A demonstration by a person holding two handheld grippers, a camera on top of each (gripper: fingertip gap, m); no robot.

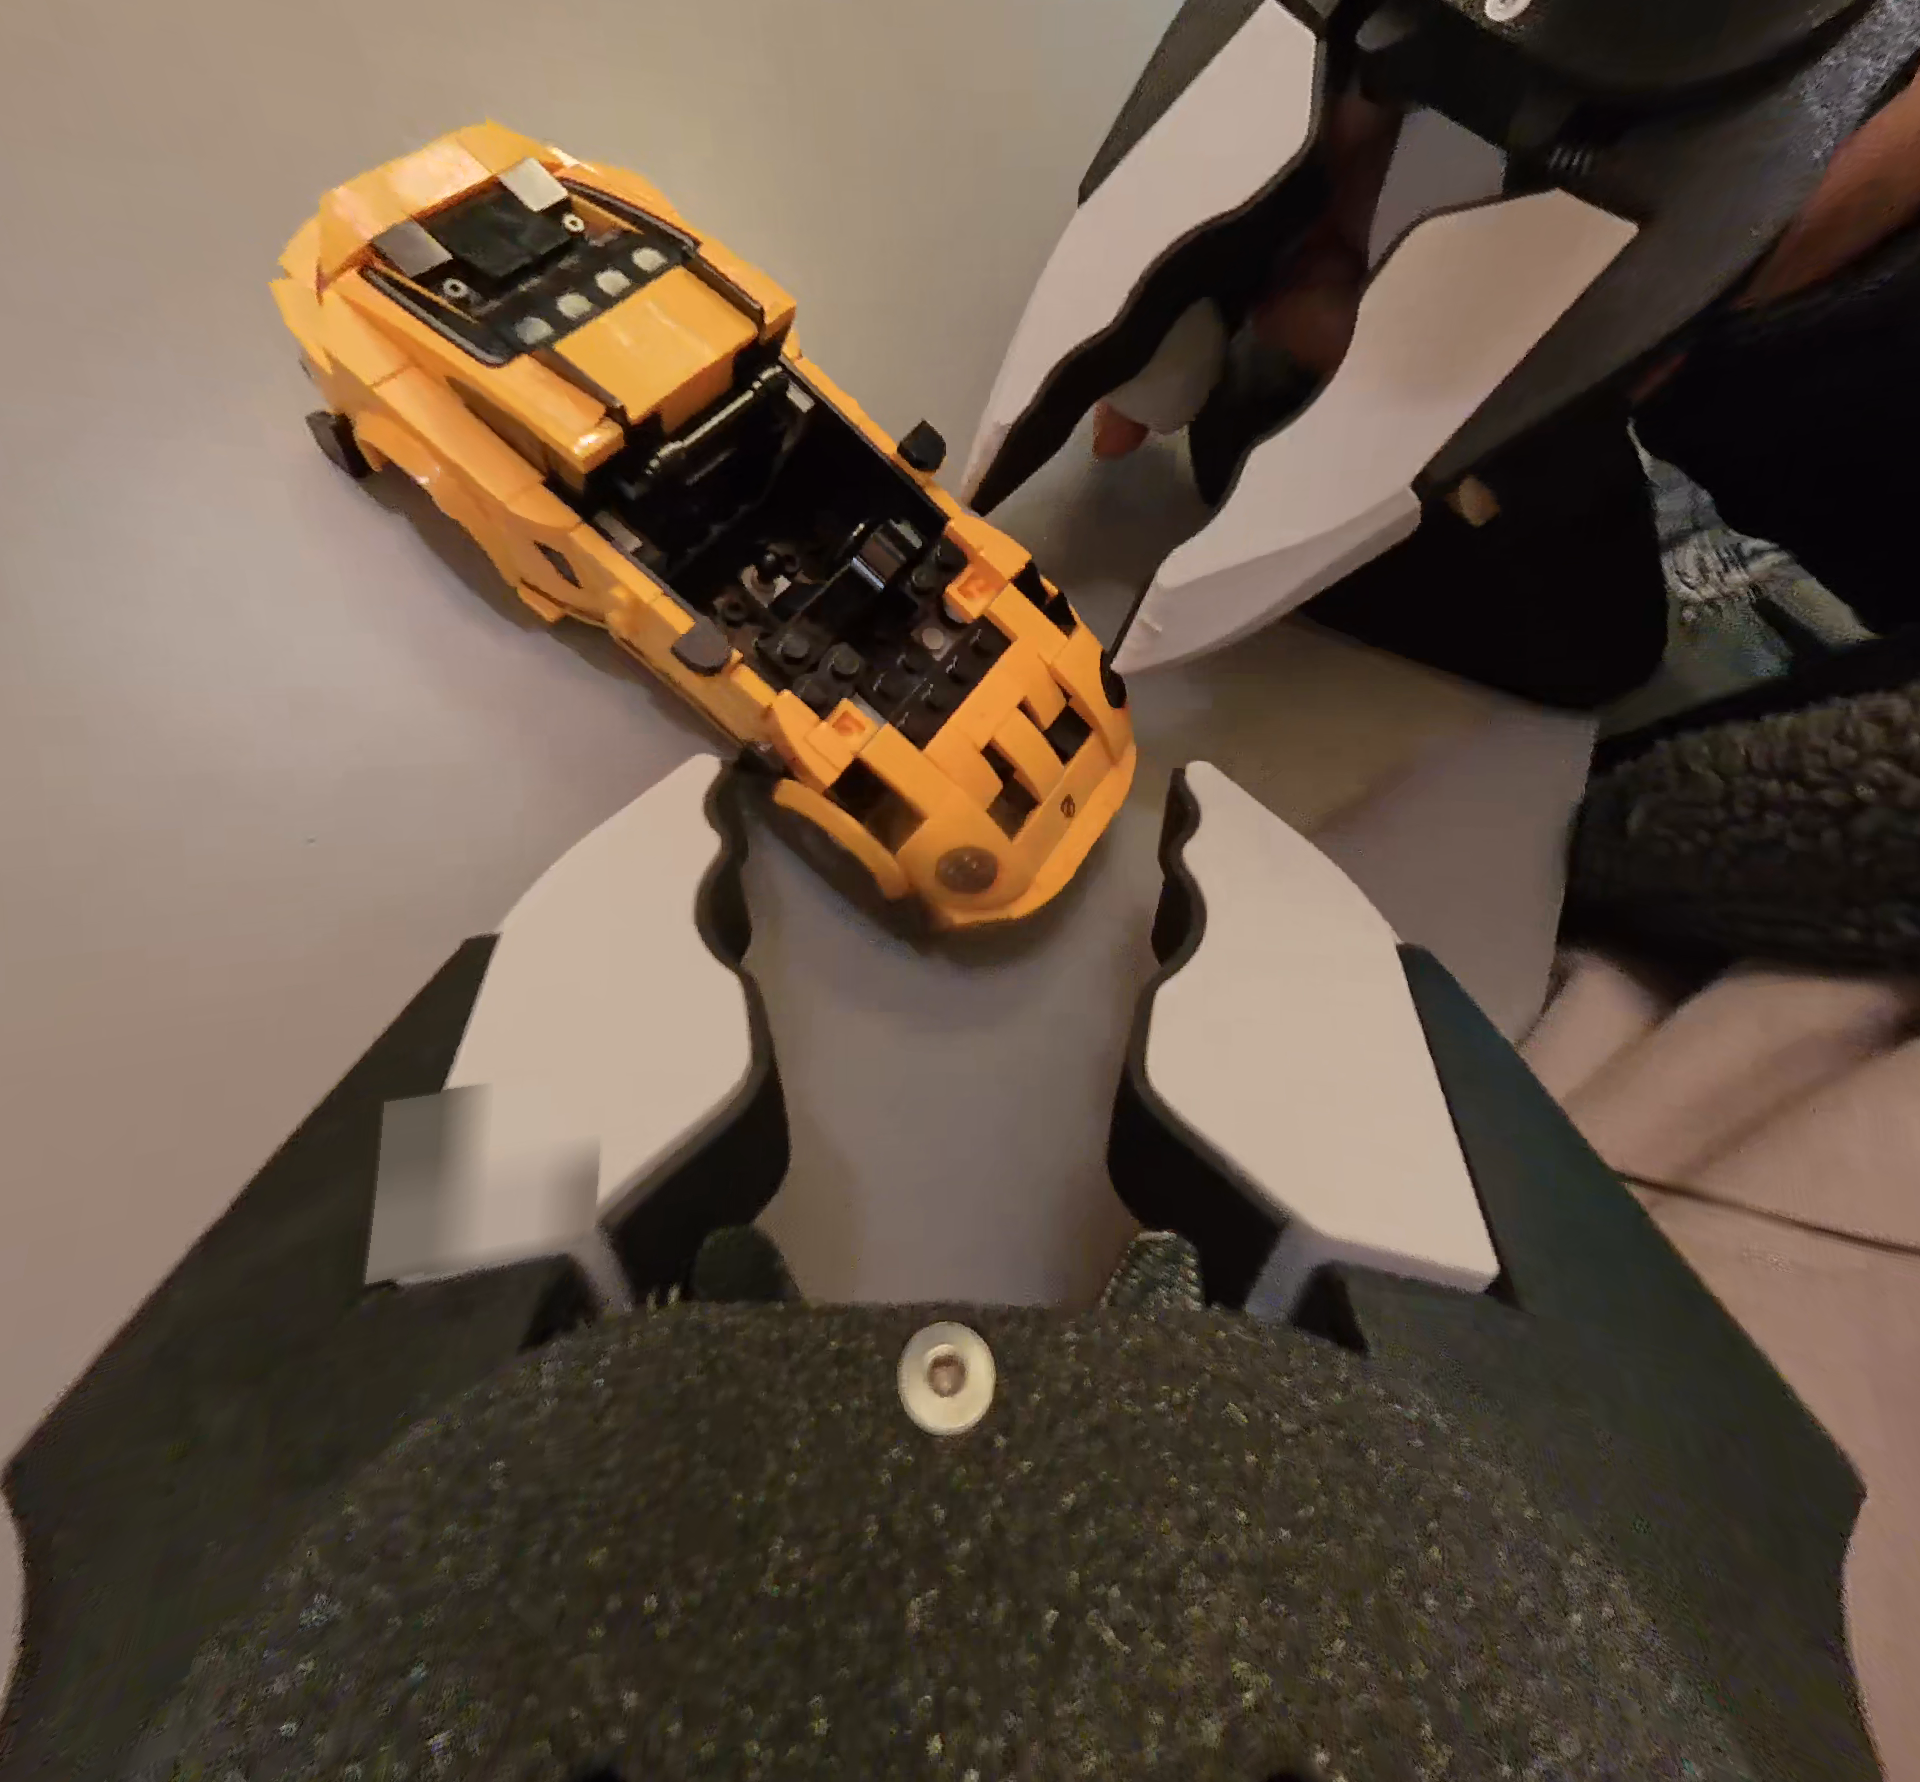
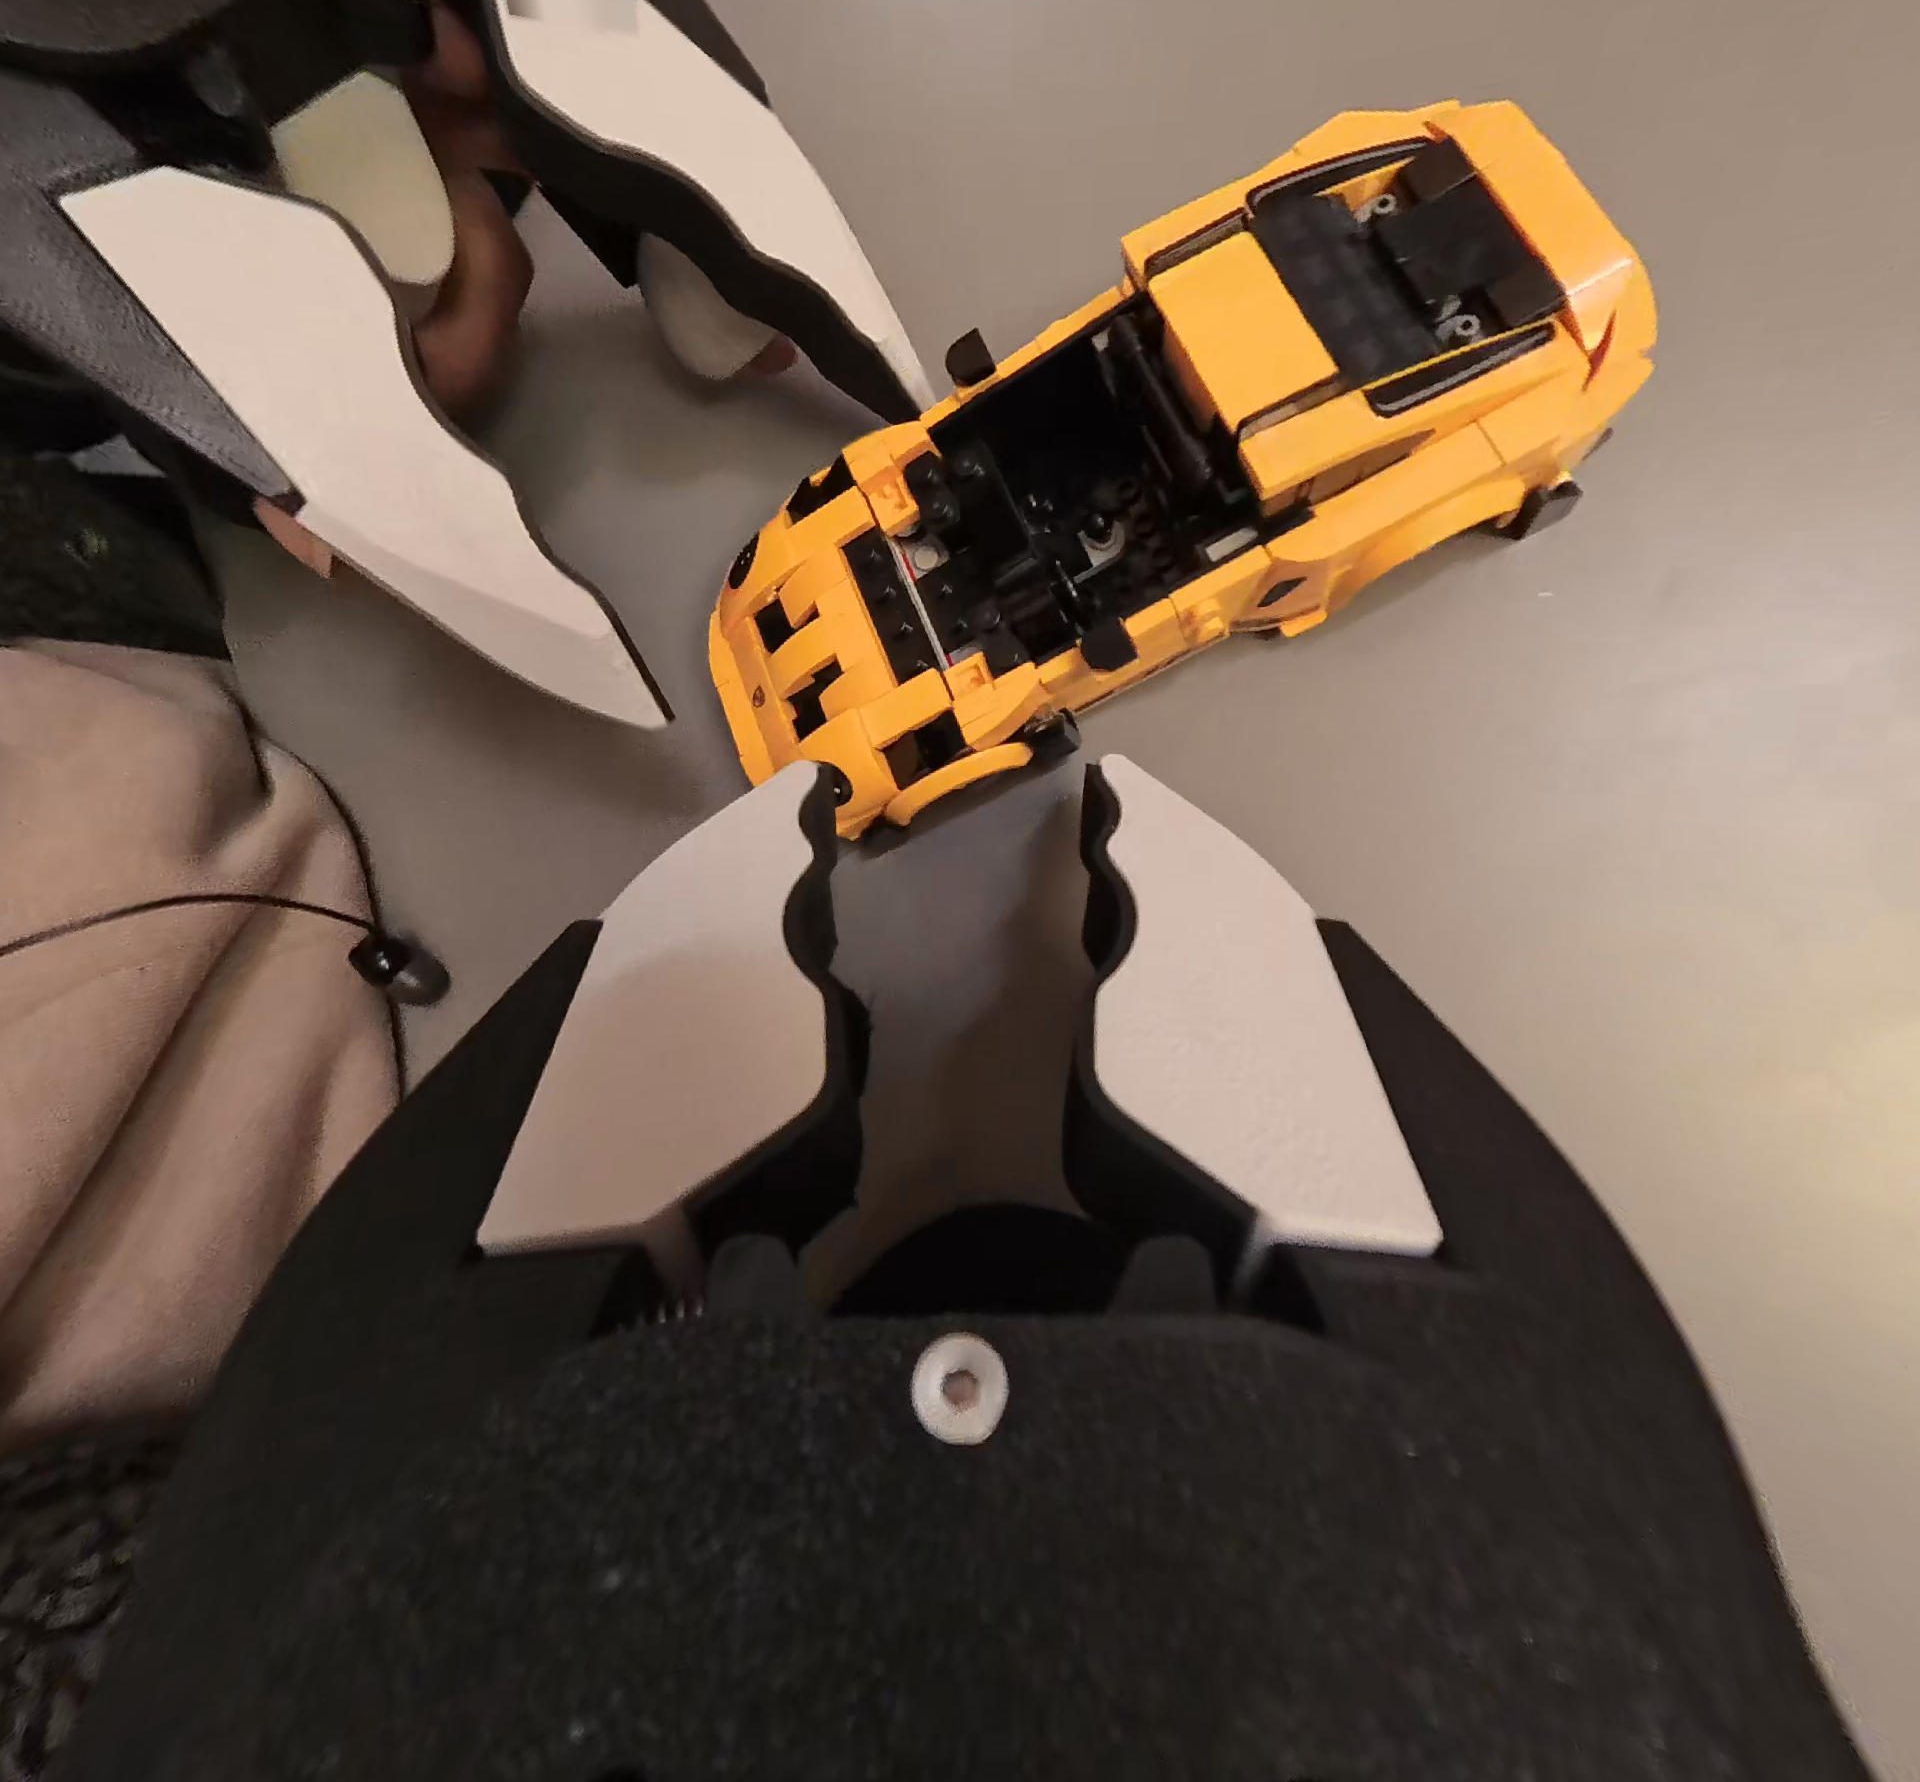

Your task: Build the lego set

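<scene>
Item: orange lego car [image 1: 665, 527], roofless, black interior studs exposed, stood on its wheels on a grey tabletop [image 1: 156, 797]. Nose pointed toward both sets of tongs.

Left tongs [image 1: 951, 776]: fingers spread apart, holding nothing, tips flanking the car's front corner; the left fingertip [image 1: 717, 782] lay just beside the front wheel.

Right tongs [image 2: 951, 776]: likewise parted and empty, tips at the opposite front corner of the nose.

Beige fabric [image 2: 156, 1057] lay off the tabletop's edge.
</scene>
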